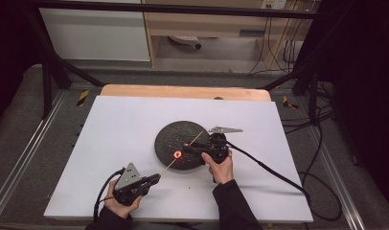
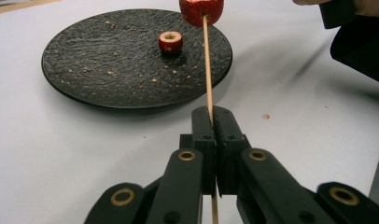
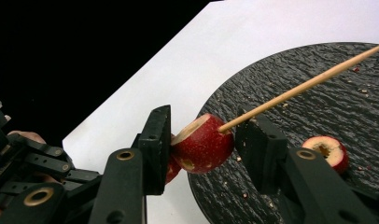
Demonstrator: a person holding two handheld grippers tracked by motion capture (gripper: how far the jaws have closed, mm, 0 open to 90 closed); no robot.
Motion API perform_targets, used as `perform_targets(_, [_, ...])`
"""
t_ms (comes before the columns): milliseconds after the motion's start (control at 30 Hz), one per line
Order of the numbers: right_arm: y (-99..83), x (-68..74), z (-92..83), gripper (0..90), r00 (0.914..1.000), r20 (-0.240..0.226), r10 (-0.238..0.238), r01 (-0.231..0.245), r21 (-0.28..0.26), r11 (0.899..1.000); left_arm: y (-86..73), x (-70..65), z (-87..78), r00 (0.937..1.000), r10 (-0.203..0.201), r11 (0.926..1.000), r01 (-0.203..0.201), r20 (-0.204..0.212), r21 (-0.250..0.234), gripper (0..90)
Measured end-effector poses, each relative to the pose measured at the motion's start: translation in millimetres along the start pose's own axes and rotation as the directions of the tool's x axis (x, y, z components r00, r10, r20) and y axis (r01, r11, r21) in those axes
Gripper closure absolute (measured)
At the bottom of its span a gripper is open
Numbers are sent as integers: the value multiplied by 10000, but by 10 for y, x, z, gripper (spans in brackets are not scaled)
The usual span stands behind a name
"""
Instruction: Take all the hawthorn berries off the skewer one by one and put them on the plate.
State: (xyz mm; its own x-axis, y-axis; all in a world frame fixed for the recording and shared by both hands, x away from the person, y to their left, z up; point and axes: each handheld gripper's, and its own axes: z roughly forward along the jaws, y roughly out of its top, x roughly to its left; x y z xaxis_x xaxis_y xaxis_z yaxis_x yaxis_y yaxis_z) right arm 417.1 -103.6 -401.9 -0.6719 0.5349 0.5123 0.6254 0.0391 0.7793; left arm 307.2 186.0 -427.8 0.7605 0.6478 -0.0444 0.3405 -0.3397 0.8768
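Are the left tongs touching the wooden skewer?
Touching. The left gripper view shows the left tongs pressed together on the wooden skewer, which runs out between their tips.

1. A second red fruit piece (image 3: 171,169) sits mostly hidden behind the right gripper's (image 3: 204,140) left jaw.
2. The skewer (image 2: 207,70) leaves the left gripper view's bottom edge.
3. The skewered fruit (image 2: 201,10) is cropped at the top.

white table sheet (image 1: 125,143) under both tongs, wooden board edge (image 1: 183,91) beyond them, cables (image 1: 322,120) off right of right tong
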Motion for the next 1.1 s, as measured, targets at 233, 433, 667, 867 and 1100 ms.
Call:
perform_targets(233, [33,-7,-17,592,9998,-189,88,-90,-110,9999,7,-1,-12,10000,-7,9999,6,-19,-114,879])
perform_targets(433, [60,-7,-37,595,9998,-192,97,-100,-190,9998,15,-1,-27,10000,14,9998,-14,-32,-201,879])
perform_targets(667, [140,-28,-99,596,10000,-28,76,-77,-385,9992,18,11,-55,10000,15,9996,-16,-35,-286,879])
perform_targets(867, [190,-57,-125,596,10000,-9,10,-11,-400,9992,23,8,-62,10000,6,9994,-7,-30,-334,879])
perform_targets(1100, [282,-86,-201,597,9994,328,-77,98,-641,9979,20,20,-81,10000,-7,9993,5,-48,-365,879])
